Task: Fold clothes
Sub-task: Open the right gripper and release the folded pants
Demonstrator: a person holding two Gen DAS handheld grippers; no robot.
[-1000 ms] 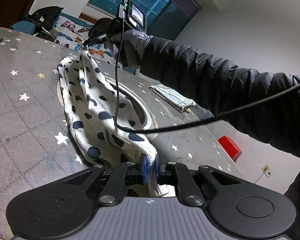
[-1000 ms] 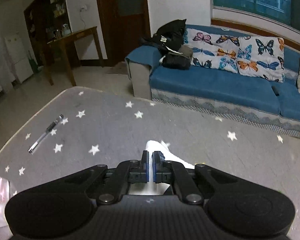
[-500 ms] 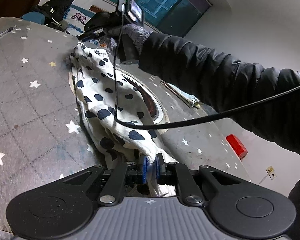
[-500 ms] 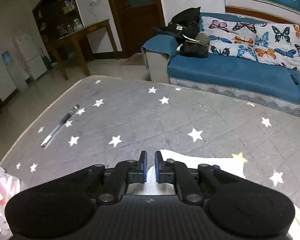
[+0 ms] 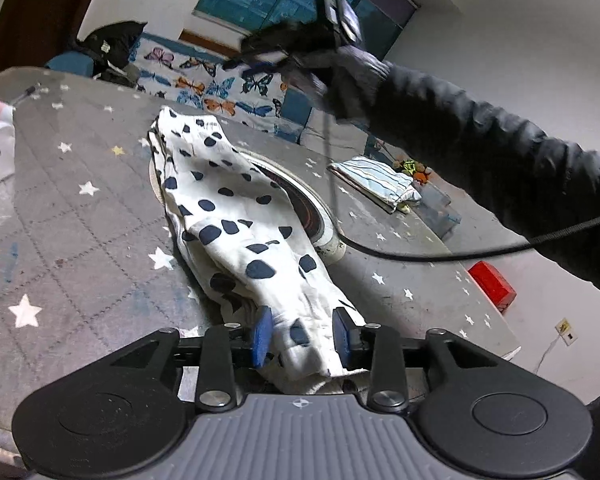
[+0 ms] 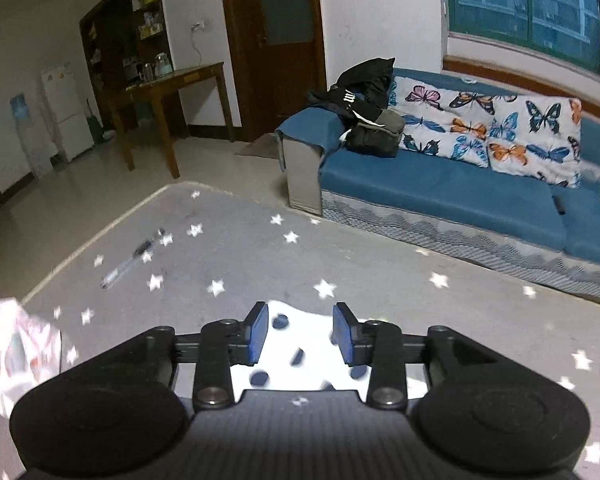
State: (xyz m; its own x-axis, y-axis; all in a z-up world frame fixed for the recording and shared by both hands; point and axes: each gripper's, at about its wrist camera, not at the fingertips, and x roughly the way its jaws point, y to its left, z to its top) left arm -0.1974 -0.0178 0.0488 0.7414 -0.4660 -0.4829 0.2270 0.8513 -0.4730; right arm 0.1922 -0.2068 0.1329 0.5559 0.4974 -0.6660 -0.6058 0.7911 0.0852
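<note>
A white garment with dark blue spots (image 5: 236, 216) lies in a long folded strip on the grey star-patterned table cover (image 5: 80, 216). Its near end sits between the blue pads of my left gripper (image 5: 303, 334), whose jaws are opening and no longer pinch it. My right gripper (image 6: 299, 330) hovers above the garment's far end (image 6: 300, 338), its jaws also opening, with the cloth lying loose below them. In the left wrist view a gloved hand (image 5: 348, 76) in a black sleeve holds that right gripper above the far end.
The garment partly covers a round ringed disc (image 5: 320, 220) on the table. A folded striped cloth (image 5: 376, 178) lies beyond, a red box (image 5: 492, 284) to the right. A black cable (image 5: 420, 256) crosses above. A pen (image 6: 132, 260), a plastic bag (image 6: 16, 344) and a blue sofa (image 6: 440, 192) show ahead.
Both grippers were shut on the garment's ends and have now opened. The right gripper has lifted off the far end, and the garment has settled flat on the table.
</note>
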